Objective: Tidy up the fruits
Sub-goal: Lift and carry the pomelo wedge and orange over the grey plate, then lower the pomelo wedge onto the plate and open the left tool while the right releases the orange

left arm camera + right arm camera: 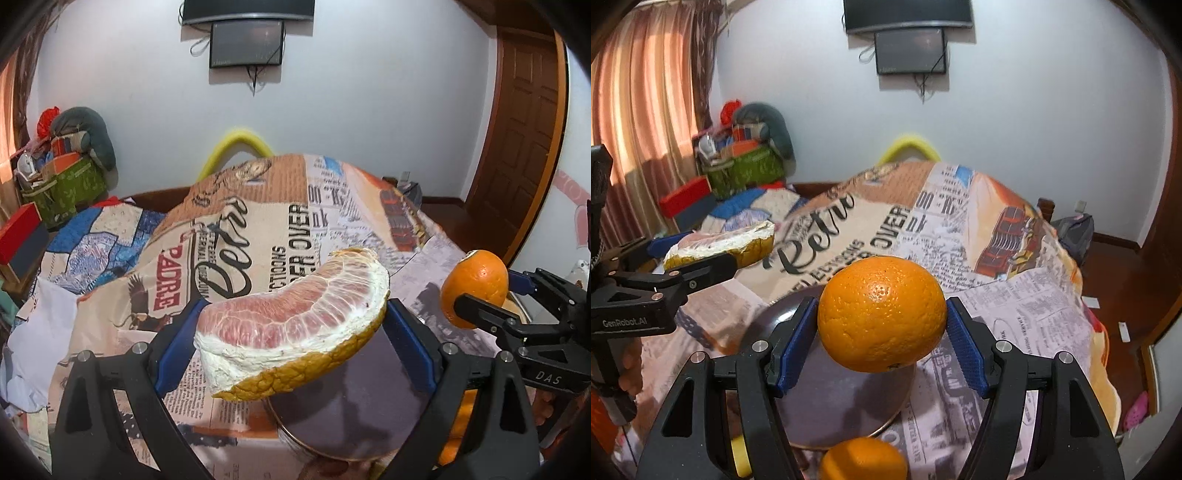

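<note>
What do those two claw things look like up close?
Both are black plastic. The left gripper and right gripper each have two angular fingers with triangular cut-outs, silver round bolts at the joints, and ribbed blue pads on the inner faces. The left one's side reads "GenRobot.AI"; the right one's shows "DAS". No cables show.

Support is a table under a newspaper-print cloth (979, 236), draped and wrinkled. Directly on it: a dark round plate (831, 398) at the near edge. A second orange (862, 459) shows below the plate, its support unclear.
</note>
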A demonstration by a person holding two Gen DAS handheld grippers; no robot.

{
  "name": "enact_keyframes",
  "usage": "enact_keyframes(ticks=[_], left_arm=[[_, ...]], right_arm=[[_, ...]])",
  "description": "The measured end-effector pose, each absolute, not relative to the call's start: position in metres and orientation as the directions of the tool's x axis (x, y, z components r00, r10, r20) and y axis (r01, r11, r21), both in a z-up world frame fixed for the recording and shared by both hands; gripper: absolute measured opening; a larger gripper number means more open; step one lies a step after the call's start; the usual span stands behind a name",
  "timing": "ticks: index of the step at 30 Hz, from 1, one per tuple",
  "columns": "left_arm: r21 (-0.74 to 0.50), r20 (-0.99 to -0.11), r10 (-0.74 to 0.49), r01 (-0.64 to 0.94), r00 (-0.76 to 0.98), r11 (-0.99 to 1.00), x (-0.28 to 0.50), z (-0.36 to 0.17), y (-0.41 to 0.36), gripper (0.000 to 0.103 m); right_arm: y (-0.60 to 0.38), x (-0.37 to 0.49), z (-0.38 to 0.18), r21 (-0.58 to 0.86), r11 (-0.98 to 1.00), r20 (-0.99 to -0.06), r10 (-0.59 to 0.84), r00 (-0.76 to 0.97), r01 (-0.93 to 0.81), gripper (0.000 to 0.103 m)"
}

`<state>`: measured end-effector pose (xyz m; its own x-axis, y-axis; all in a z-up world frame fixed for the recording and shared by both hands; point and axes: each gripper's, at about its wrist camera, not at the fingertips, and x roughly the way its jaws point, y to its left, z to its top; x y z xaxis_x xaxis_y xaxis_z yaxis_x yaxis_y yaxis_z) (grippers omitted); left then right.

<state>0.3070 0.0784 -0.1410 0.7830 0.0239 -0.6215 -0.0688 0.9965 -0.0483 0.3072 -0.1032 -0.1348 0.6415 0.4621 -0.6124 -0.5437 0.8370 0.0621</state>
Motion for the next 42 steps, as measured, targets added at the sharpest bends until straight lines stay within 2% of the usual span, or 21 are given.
enact_keyframes(ticks=[10,18,23,33,35,37,42], left_arm=[[-0.035,-0.736,-0.006,-0.029,0.676,0.999,0.348,-0.191,0.082,0.096],[-0.031,-0.782,-0.016,-0.014,0.623,0.999,0.366,-0.214,0.082,0.096],[-0.002,-0.797,0.014,-0.026,0.604,1.0,0.371,-0.223,0.08,0.096],[-0.031,-0.843,-0.021,-0.009,0.537,0.999,0.378,-0.237,0.079,0.096],[-0.023,-0.843,-0.018,-0.002,0.537,1.0,0.377,-0.237,0.078,0.096],[-0.013,-0.847,-0.015,0.007,0.532,1.0,0.376,-0.237,0.076,0.096],[-0.026,-0.838,-0.027,0.01,0.544,1.0,0.368,-0.231,0.077,0.096]], right_arm=[[-0.087,0.341,-0.166,0.078,0.807,-0.714,0.455,0.532,-0.586,0.066],[-0.077,0.354,-0.183,0.091,0.782,-0.762,0.453,0.462,-0.617,0.066],[-0.074,0.353,-0.186,0.086,0.775,-0.767,0.452,0.455,-0.626,0.067],[-0.072,0.354,-0.187,0.063,0.756,-0.783,0.442,0.438,-0.651,0.068],[-0.073,0.352,-0.186,0.069,0.751,-0.774,0.456,0.439,-0.657,0.069],[-0.075,0.35,-0.182,0.086,0.743,-0.767,0.475,0.432,-0.664,0.076],[-0.076,0.342,-0.173,0.074,0.744,-0.746,0.483,0.458,-0.664,0.077]])
